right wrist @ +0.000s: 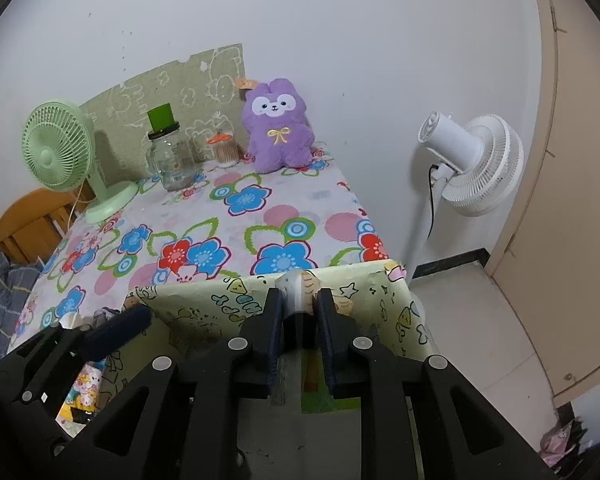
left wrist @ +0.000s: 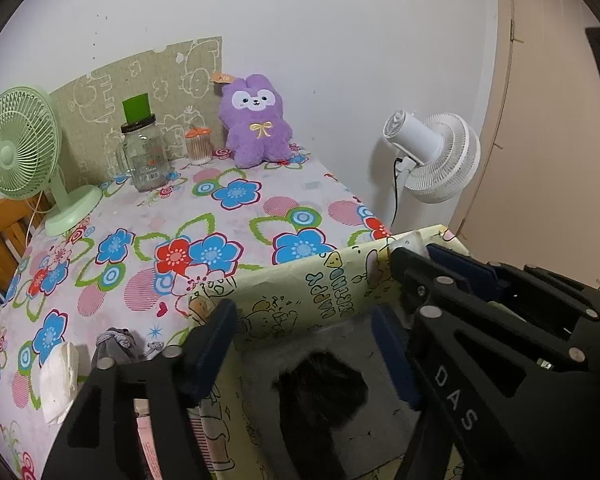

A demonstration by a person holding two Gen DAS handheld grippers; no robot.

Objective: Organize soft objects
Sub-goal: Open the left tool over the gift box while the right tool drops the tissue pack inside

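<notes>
A yellow "Happy Birthday" storage box [left wrist: 300, 300] stands at the near right corner of the flowered table [left wrist: 228, 208]. A grey and black soft thing [left wrist: 324, 392] lies inside it. My left gripper [left wrist: 304, 336] is open over the box. My right gripper [right wrist: 296, 312] is shut on the white handle [right wrist: 294, 284] at the box's far rim [right wrist: 360, 280]. A purple plush bunny [left wrist: 256, 120] sits upright at the table's far edge, also in the right wrist view [right wrist: 278, 124]. A grey cloth item [left wrist: 114, 346] and a white tissue-like item [left wrist: 58, 376] lie left of the box.
A green desk fan [left wrist: 20, 148] stands at the table's far left. A glass jar with a green lid [left wrist: 144, 152] and a cotton-swab pot [left wrist: 198, 146] stand at the back. A white pedestal fan [right wrist: 468, 164] stands on the floor to the right. A wooden chair [right wrist: 28, 224] is left.
</notes>
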